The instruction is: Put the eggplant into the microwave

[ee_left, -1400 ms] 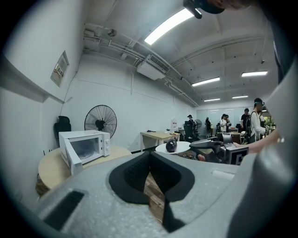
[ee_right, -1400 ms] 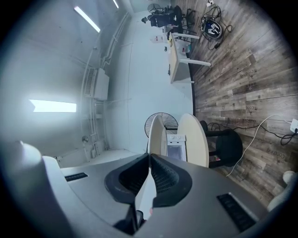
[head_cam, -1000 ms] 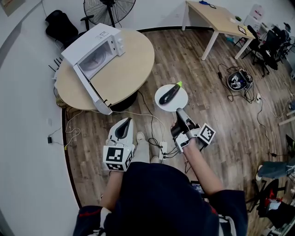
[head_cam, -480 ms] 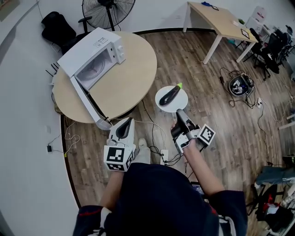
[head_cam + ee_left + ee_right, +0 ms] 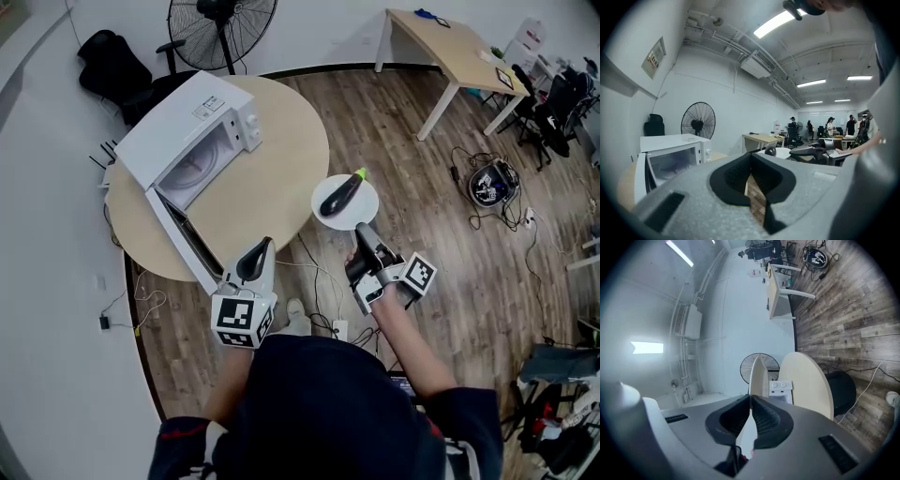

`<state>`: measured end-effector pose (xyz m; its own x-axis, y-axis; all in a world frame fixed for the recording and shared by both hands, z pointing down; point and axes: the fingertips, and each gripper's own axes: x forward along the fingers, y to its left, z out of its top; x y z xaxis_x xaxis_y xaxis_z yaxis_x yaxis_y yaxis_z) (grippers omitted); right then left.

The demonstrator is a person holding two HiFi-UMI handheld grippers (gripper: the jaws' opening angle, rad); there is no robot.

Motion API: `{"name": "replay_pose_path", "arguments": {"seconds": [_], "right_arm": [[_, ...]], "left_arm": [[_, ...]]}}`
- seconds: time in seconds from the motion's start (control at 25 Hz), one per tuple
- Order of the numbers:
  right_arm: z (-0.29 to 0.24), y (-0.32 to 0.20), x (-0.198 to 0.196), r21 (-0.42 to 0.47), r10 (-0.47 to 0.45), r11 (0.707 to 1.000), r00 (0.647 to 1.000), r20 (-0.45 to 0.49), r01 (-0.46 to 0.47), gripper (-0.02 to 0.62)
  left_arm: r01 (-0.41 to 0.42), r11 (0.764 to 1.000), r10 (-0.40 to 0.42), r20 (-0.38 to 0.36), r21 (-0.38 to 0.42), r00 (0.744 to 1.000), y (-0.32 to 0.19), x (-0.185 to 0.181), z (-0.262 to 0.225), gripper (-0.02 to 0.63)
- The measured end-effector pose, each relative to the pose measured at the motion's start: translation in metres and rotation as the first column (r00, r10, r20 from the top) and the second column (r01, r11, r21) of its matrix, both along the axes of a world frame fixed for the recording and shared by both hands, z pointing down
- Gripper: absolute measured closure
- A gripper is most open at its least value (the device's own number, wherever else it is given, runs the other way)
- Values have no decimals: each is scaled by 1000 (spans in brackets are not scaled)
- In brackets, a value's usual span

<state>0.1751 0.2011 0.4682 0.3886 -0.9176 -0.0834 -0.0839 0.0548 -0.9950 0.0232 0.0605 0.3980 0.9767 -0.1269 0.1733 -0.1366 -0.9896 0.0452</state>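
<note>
A dark purple eggplant (image 5: 339, 194) with a green stem lies on a small white plate (image 5: 367, 212). My right gripper (image 5: 356, 228) is shut on the plate's near rim and carries it level beside the round table (image 5: 281, 178). In the right gripper view the plate (image 5: 757, 373) shows edge-on between the jaws. The white microwave (image 5: 183, 122) stands on the table at the left with its door (image 5: 184, 240) hanging open toward me. My left gripper (image 5: 260, 247) is shut and empty, over the table's near edge by the door. The left gripper view shows the microwave (image 5: 670, 154) at the left.
A standing fan (image 5: 222, 19) and a black chair (image 5: 114, 64) are behind the table. A wooden desk (image 5: 457, 42) stands at the back right. Cables and a power strip (image 5: 339, 328) lie on the floor by my feet. People stand far off in the left gripper view.
Both grippers and the plate with the eggplant have moved forward toward the table. The left gripper now reaches the table's near edge by the open door.
</note>
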Motion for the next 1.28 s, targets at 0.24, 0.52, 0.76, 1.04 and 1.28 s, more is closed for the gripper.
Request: {"name": "replay_pose_path", "arguments": {"seconds": [0.24, 0.52, 0.76, 1.04, 1.28], "right_arm": [[-9, -39, 19, -7, -13, 1000, 999, -31, 13, 574], [-6, -79, 33, -10, -25, 1000, 1000, -15, 25, 574], [-4, -102, 40, -22, -47, 999, 999, -22, 47, 575], [-7, -129, 43, -23, -96, 995, 995, -23, 95, 575], [-2, -166, 45, -25, -179, 984, 984, -12, 178, 575]], "left_arm": [[-13, 1000, 13, -13, -15, 1000, -37, 23, -3, 589], [-12, 999, 11, -25, -31, 1000, -71, 37, 0, 589], [-3, 998, 2, -22, -64, 1000, -89, 46, 10, 589], [33, 997, -34, -24, -70, 999, -108, 46, 9, 589], [107, 991, -108, -12, -77, 994, -133, 44, 12, 589]]}}
